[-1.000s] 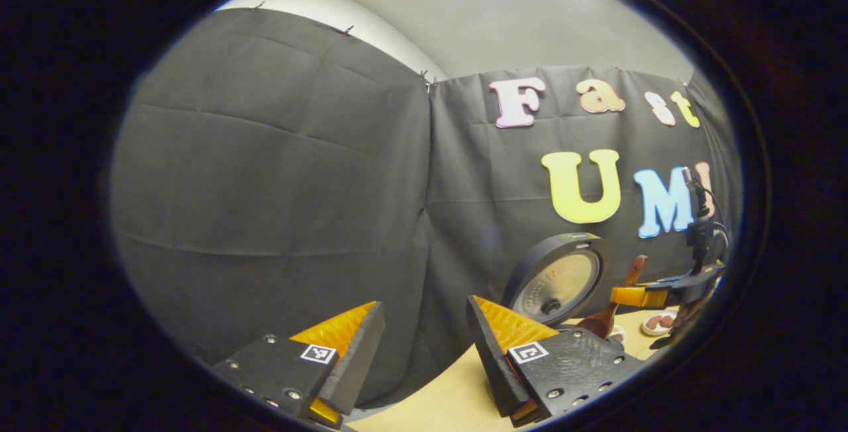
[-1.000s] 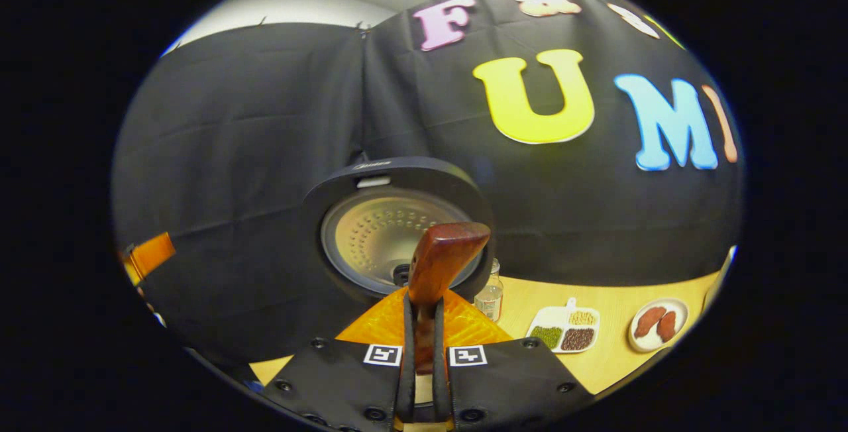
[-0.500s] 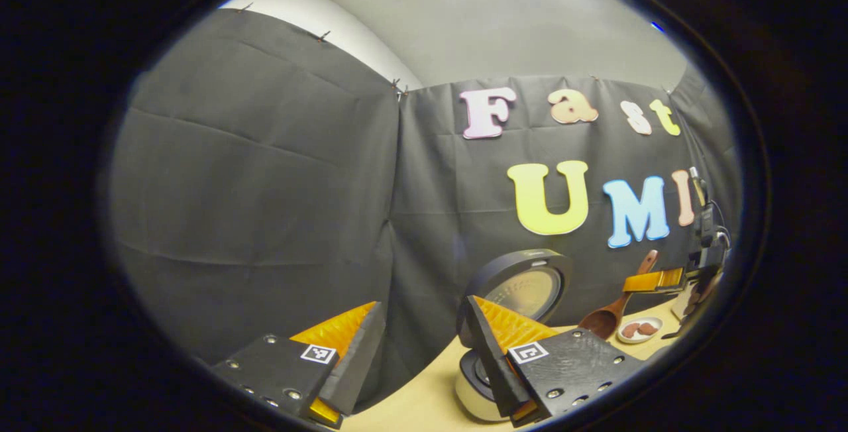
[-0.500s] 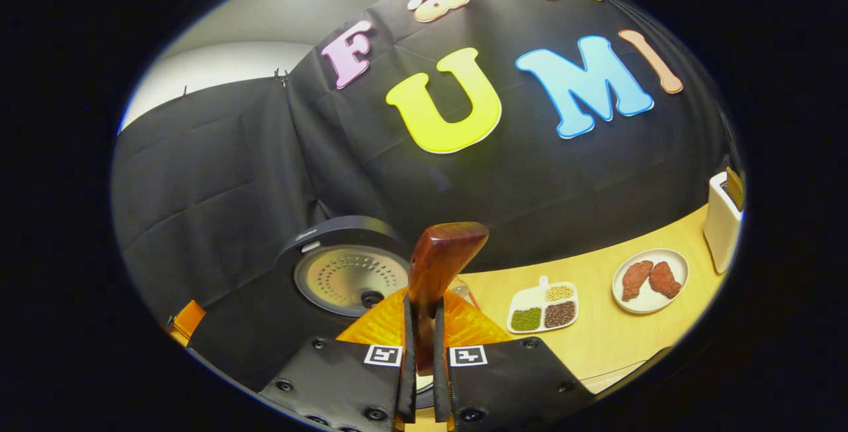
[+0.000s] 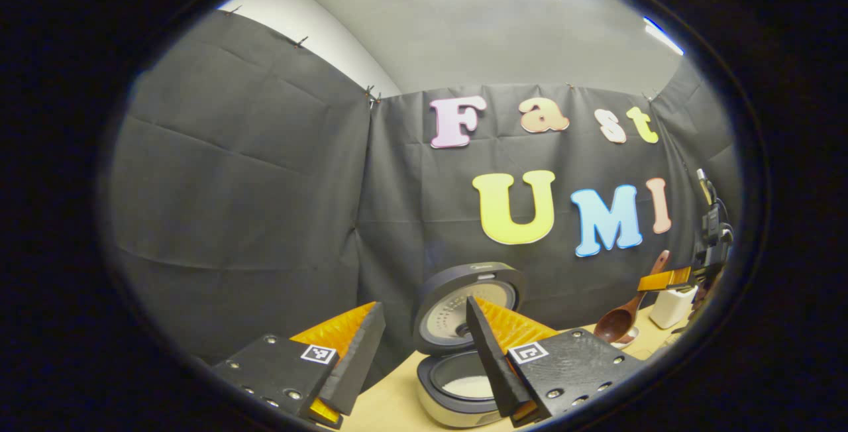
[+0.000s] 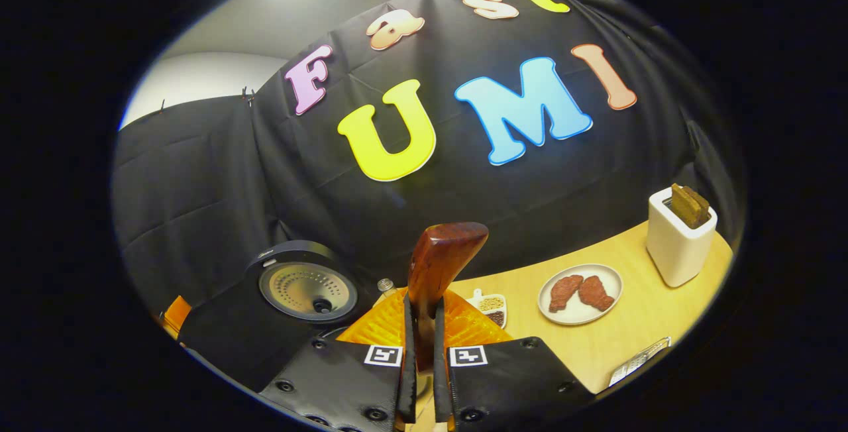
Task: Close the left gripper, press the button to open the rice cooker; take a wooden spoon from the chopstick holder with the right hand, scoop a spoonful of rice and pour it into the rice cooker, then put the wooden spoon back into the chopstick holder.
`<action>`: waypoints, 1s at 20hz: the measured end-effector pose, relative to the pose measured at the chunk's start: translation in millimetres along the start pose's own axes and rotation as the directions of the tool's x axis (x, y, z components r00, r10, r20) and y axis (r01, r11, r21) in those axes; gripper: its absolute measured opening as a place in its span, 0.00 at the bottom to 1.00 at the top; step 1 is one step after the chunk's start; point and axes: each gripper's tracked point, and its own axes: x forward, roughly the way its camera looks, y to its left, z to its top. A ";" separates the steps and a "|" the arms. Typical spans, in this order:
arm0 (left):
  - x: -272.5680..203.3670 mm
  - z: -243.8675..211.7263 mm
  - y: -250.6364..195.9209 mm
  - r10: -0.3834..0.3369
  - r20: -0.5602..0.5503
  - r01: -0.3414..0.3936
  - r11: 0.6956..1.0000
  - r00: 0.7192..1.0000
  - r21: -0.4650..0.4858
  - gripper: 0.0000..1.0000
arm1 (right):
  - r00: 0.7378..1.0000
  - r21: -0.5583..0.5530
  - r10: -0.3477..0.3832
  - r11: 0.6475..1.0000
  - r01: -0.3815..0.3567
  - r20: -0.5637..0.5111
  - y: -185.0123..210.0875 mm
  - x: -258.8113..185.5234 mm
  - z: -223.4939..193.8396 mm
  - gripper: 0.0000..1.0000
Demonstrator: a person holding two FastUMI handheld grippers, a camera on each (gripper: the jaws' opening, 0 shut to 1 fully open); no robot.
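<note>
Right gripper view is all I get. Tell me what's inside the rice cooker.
Observer: In the left gripper view the rice cooker stands open, with a white layer of rice inside it.
Operator: Now report the spoon's bowl; I see just the handle.
Observer: The wooden spoon hangs bowl down from the right gripper, and no rice shows in the bowl.
Operator: Give me the left gripper's state.
Observer: The left gripper is open and holds nothing.
</note>
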 end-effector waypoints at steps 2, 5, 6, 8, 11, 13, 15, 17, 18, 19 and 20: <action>-1.2 0.6 -13.4 -0.019 0.002 0.019 1.000 1.000 -0.004 0.77 | 0.999 -0.013 -0.040 0.999 0.040 0.013 -24.1 -15.0 7.9 0.12; -2.5 7.1 -36.5 -0.051 0.012 0.051 0.999 0.999 -0.018 0.78 | 0.995 -0.016 -0.099 0.995 0.099 0.021 -58.7 -37.9 15.8 0.12; -5.5 9.8 -44.6 -0.061 0.016 0.061 0.998 0.998 -0.020 0.78 | 0.993 -0.019 -0.120 0.993 0.121 0.021 -70.3 -47.4 16.3 0.12; -7.5 11.3 -59.0 -0.082 0.016 0.082 0.996 0.996 -0.019 0.77 | 0.987 -0.028 -0.158 0.987 0.159 0.027 -91.1 -63.8 18.0 0.12; -8.4 16.7 -76.7 -0.109 0.023 0.110 0.994 0.994 -0.028 0.77 | 0.976 -0.032 -0.215 0.976 0.216 0.036 -122.2 -85.8 22.3 0.12; -9.0 18.4 -87.2 -0.123 0.025 0.123 0.992 0.992 -0.032 0.77 | 0.968 -0.030 -0.246 0.968 0.248 0.041 -139.7 -96.7 25.1 0.12; -10.0 20.5 -94.5 -0.136 0.027 0.136 0.990 0.990 -0.032 0.77 | 0.960 -0.033 -0.276 0.960 0.278 0.047 -156.3 -106.4 26.2 0.12; -11.3 23.4 -100.1 -0.145 0.028 0.145 0.989 0.989 -0.028 0.77 | 0.952 -0.042 -0.303 0.952 0.305 0.046 -170.0 -115.5 25.0 0.12; -11.8 24.6 -102.0 -0.148 0.030 0.149 0.989 0.989 -0.025 0.77 | 0.948 -0.045 -0.314 0.948 0.316 0.043 -176.5 -119.1 22.9 0.12; -13.0 27.0 -104.0 -0.151 0.032 0.152 0.988 0.988 -0.023 0.77 | 0.945 -0.047 -0.325 0.944 0.326 0.038 -182.8 -121.9 20.5 0.12; -12.3 27.6 -106.5 -0.154 0.033 0.155 0.988 0.987 -0.021 0.77 | 0.942 -0.049 -0.334 0.941 0.335 0.032 -188.9 -124.3 16.8 0.12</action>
